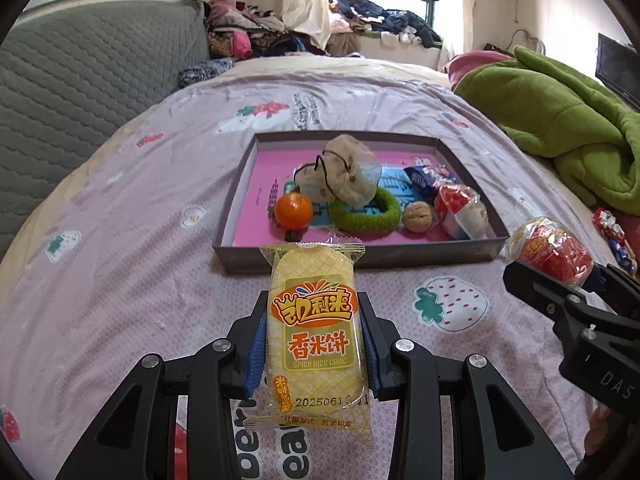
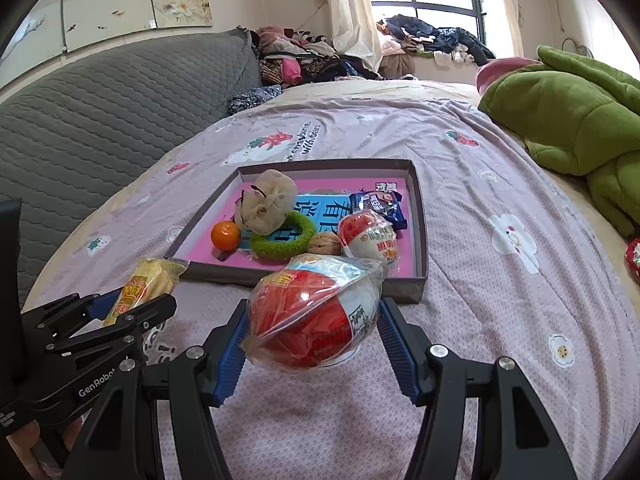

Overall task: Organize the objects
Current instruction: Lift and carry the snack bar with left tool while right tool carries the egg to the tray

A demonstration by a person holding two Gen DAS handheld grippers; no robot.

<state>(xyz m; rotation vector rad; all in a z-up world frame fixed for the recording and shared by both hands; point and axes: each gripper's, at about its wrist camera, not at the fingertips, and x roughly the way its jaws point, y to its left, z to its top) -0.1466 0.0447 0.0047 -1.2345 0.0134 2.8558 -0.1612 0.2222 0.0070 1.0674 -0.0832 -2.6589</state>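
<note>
My left gripper (image 1: 316,332) is shut on a yellow rice cake packet (image 1: 316,336), held upright above the bedsheet just short of the shallow grey box (image 1: 360,255). My right gripper (image 2: 312,332) is shut on a red and white wrapped snack (image 2: 312,316), also lifted in front of the box (image 2: 416,292). Inside the box lie an orange (image 1: 293,210), a beige drawstring pouch (image 1: 344,170), a green ring (image 1: 366,212), a walnut (image 1: 417,218), a second red and white snack (image 1: 460,208) and a blue packet (image 1: 424,180). Each gripper shows in the other's view, the right one (image 1: 560,276) and the left one (image 2: 132,300).
The box sits on a pink strawberry-print bedsheet (image 1: 120,260). A green blanket (image 1: 560,120) is heaped at the right, a grey quilted headboard (image 1: 80,80) rises at the left. More wrapped sweets (image 1: 612,236) lie at the right edge. Clothes pile up by the window.
</note>
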